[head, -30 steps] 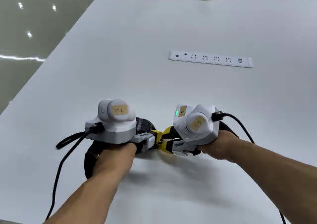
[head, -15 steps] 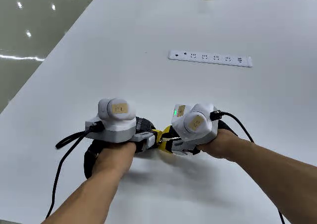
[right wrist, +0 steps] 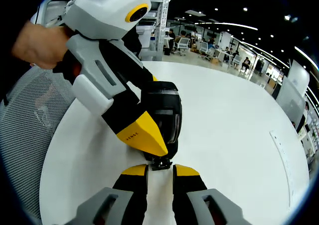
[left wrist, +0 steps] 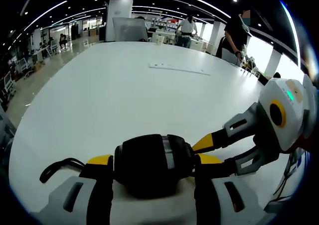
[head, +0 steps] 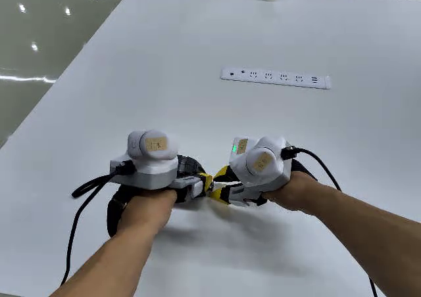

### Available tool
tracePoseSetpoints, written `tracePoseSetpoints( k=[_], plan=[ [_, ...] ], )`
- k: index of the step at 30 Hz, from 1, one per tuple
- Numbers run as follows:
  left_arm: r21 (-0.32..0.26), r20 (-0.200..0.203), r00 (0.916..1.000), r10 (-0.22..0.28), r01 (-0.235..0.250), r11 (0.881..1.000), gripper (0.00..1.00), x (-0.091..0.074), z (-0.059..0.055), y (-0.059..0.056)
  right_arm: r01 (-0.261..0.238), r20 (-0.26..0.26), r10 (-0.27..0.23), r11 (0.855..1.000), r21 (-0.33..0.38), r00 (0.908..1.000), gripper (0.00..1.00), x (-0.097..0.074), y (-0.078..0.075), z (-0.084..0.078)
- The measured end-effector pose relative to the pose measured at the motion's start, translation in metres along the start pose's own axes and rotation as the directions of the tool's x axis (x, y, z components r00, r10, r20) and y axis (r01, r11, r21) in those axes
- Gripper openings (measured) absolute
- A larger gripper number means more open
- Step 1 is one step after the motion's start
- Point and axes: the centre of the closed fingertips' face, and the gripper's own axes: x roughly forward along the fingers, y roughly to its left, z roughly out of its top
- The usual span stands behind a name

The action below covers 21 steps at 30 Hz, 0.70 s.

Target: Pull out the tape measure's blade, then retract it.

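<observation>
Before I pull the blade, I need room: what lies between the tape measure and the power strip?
In the head view the stretch of white table between the tape measure and the power strip is bare.

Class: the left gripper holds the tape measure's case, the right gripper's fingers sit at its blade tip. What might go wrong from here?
The right gripper meets only the small blade tip, so it may slip off when pulled. The left gripper clamps the rounded tape measure by its sides; a pull could twist it loose.
</observation>
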Motion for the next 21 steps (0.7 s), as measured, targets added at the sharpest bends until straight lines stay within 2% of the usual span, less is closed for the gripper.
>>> tracePoseSetpoints(
  k=[21],
  plan=[
    [0.038, -0.010, 0.9992, -0.040, 0.040, 0.998, 0.70, -0.013, -0.004, -0.003, 0.040, -0.001, -0.040, 0.998, 0.056, 0.9992, 0.25, -0.027, 0.009, -0.015]
  ],
)
